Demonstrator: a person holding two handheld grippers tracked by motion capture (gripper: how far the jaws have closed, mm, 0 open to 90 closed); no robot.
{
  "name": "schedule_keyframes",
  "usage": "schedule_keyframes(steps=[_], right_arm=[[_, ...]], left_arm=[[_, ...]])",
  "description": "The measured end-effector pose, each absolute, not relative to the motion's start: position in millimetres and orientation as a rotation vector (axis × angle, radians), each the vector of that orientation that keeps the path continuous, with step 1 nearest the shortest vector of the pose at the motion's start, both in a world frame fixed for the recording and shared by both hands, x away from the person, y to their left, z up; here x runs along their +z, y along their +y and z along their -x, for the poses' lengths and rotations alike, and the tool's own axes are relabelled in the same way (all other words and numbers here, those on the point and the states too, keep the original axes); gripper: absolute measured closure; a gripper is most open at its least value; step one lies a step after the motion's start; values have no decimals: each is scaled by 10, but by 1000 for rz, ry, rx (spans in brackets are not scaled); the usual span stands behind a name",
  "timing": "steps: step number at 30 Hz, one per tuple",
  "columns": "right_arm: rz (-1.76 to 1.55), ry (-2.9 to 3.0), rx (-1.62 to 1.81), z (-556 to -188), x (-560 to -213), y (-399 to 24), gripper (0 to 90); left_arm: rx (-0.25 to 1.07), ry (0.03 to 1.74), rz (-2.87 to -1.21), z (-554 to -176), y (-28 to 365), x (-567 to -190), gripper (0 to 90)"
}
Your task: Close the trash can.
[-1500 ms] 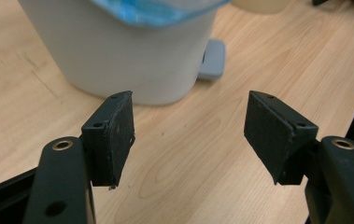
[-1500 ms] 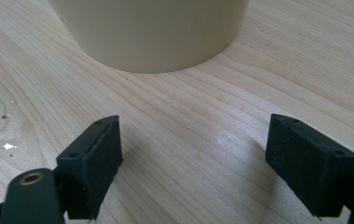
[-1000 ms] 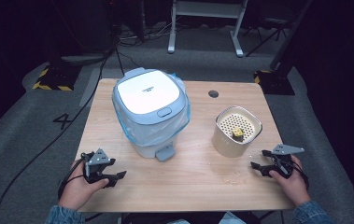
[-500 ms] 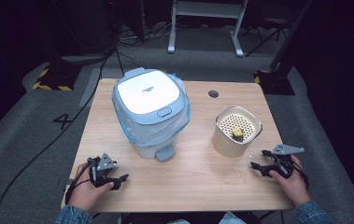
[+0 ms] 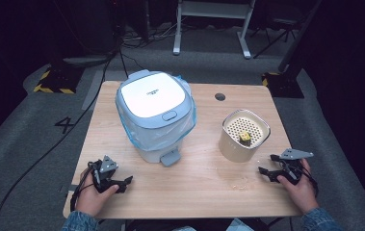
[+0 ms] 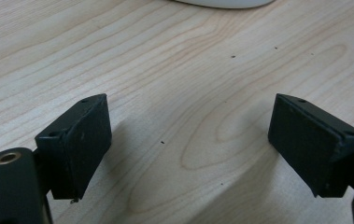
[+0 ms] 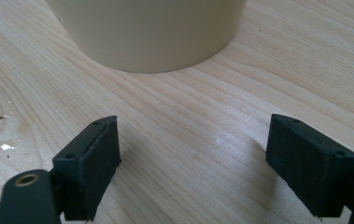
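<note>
My left tongs (image 5: 122, 183) lie low on the worktop (image 5: 204, 192) near its front left corner, their jaws having just been opening and now spread wide with only bare wood between them, and the foot pedal of the white-lidded bin (image 5: 153, 113) stands a short way ahead to the right. My right tongs (image 5: 265, 172) rest near the front right edge, also wide and holding nothing, pointed at the cream perforated cup (image 5: 244, 136) close in front of them. A small yellow block (image 5: 244, 138) sits inside that cup.
</note>
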State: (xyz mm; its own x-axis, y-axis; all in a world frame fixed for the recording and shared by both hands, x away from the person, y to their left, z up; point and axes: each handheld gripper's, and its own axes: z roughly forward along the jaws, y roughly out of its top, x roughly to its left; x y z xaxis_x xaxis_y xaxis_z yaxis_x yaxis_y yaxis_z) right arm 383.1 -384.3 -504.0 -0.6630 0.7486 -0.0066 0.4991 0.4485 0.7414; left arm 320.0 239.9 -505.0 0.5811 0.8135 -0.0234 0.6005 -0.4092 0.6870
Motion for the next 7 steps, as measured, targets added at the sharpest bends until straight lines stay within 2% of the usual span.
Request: schedule_keyframes(steps=[7], right_arm=[[-1069,2371,1038,-3846,-5042,-3844,148]], left_arm=[[419,1118,-2155,-3202,2401,-5048,133]])
